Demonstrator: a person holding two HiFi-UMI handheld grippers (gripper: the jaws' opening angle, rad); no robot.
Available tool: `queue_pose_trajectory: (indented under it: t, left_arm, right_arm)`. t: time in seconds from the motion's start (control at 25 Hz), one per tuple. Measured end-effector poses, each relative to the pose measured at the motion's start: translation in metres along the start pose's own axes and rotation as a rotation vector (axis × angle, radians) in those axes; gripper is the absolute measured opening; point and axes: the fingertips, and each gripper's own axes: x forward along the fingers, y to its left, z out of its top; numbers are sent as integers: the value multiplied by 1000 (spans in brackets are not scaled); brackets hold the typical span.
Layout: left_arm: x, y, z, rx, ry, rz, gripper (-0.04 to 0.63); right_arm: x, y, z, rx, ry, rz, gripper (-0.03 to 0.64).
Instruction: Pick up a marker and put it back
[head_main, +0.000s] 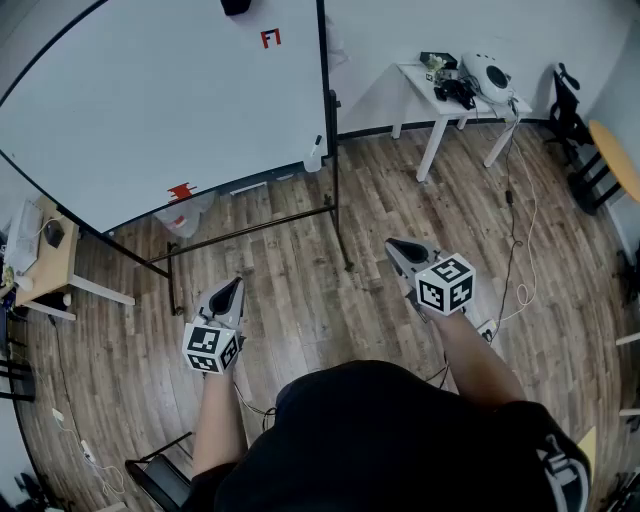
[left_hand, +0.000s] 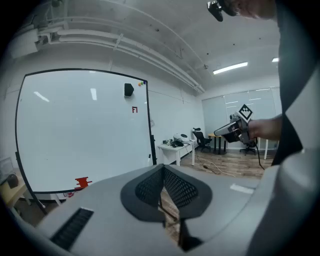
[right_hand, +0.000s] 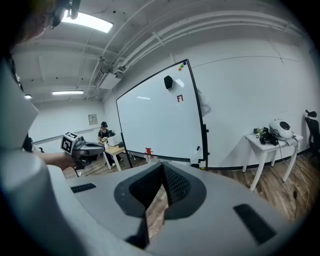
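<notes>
A big whiteboard (head_main: 150, 100) on a black stand fills the upper left of the head view. Something small and red (head_main: 181, 190) sits on its bottom ledge; I cannot tell if it is a marker. A white bottle (head_main: 314, 157) stands at the ledge's right end. My left gripper (head_main: 230, 290) and right gripper (head_main: 400, 246) hover over the wood floor, well short of the board, both shut and empty. In the left gripper view the jaws (left_hand: 163, 168) meet with the board (left_hand: 85, 130) beyond. The right gripper's (right_hand: 162, 166) view shows the board (right_hand: 160, 125) and the red thing (right_hand: 148, 151).
A white table (head_main: 450, 95) with a headset and gear stands at the back right, cables (head_main: 515, 200) trailing on the floor. A black chair (head_main: 565, 110) and a round table (head_main: 615, 155) are far right. A wooden desk (head_main: 40, 250) is at the left; a person (right_hand: 103, 132) sits there.
</notes>
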Motion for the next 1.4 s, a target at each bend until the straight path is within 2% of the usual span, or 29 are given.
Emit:
queue_pose_trajectory:
  t: [0.32, 0.56, 0.92, 1.4]
  left_arm:
    - [9, -6, 23, 11, -48, 11, 12]
    - [21, -5, 23, 17, -31, -9, 11]
    - [84, 34, 22, 5, -33, -67, 11]
    - [174, 114, 33, 24, -32, -119, 12]
  right_arm:
    - [-5, -18, -7, -9, 16, -16, -3]
    - [15, -29, -4, 34, 3, -25, -3]
    - [78, -59, 1, 37, 55, -56, -3]
    - [180, -108, 22, 71, 73, -92, -3]
